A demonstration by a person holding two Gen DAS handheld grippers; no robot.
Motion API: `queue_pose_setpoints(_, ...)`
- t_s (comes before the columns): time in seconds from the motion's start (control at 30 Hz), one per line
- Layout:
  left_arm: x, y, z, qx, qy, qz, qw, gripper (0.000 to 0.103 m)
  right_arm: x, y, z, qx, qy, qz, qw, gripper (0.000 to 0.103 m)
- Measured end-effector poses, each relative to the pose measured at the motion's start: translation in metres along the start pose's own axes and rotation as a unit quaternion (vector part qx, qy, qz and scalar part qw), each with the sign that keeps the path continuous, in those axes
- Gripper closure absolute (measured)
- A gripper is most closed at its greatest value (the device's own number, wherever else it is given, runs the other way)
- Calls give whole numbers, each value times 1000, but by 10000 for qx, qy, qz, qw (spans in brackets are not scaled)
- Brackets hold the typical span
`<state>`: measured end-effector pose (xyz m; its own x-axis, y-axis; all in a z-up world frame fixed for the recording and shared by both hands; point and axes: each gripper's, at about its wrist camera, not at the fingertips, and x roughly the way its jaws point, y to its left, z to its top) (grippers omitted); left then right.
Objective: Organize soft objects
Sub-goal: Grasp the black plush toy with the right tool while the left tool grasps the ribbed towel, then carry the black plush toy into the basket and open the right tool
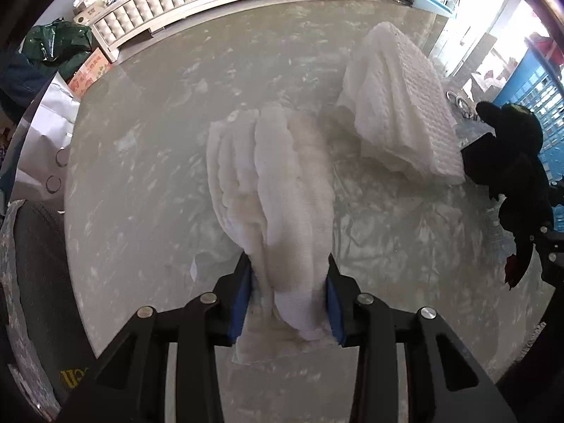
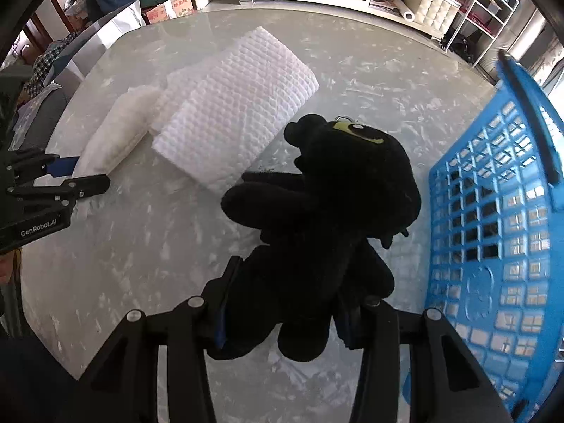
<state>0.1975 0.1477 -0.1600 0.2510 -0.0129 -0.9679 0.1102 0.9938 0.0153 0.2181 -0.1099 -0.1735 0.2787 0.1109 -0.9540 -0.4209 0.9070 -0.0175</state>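
- The left tool (image 1: 289,303) was clamped on a white cloth (image 1: 278,190), which hung from its blue pads toward the bench (image 1: 141,162).
- The right tool (image 2: 282,313) gripped a black plush (image 2: 328,194) just beside the blue basket (image 2: 493,211).
- A folded quilted towel (image 2: 232,112) lay on the bench between them.
- Step in hand, as I judged it: carrying both soft things to the basket.
- Next called for clearing the rim before letting go.

Two white cloths: one rolled (image 1: 282,190), one folded (image 1: 398,102). One black plush toy (image 2: 328,211). One blue basket (image 2: 493,211).
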Motion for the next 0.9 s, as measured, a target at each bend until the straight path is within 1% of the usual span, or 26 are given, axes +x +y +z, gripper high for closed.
queue_pose_setpoints(0.13,-21,3,-10,-91,-127,-143,9998,68,-16,-6,-9,-57,-57,-30,10000,60)
queue_pose_setpoints(0.2,-38,4,-12,-98,-312,-260,9991,68,-26,-11,-14,-120,-102,-31,9999,60)
queue_pose_setpoints(0.23,-48,3,-14,-116,-417,-341,9985,68,-34,-2,-10,-137,-115,-33,9998,60)
queue_pose_setpoints(0.3,-67,0,-18,-115,-600,-458,9971,68,-48,-2,-12,-172,-170,-23,9997,60)
queue_pose_setpoints(0.43,-90,-11,-17,-34,-808,-520,9954,68,-71,-12,-22,-359,-287,-80,9989,60)
queue_pose_setpoints(0.5,-100,-17,-19,23,-903,-539,9945,68,-83,-9,-21,-387,-370,-76,9985,60)
queue_pose_setpoints(0.67,-112,-27,-21,111,-1028,-594,9929,68,-120,-20,-28,-353,-646,-82,9973,60)
queue_pose_setpoints(0.83,-116,-34,-19,221,-1127,-821,9900,68,-147,-27,-36,-421,-759,-82,9962,60)
queue_pose_setpoints(0.9,-114,-36,-15,281,-1108,-784,9903,68,-156,-32,-36,-434,-796,-89,9958,60)
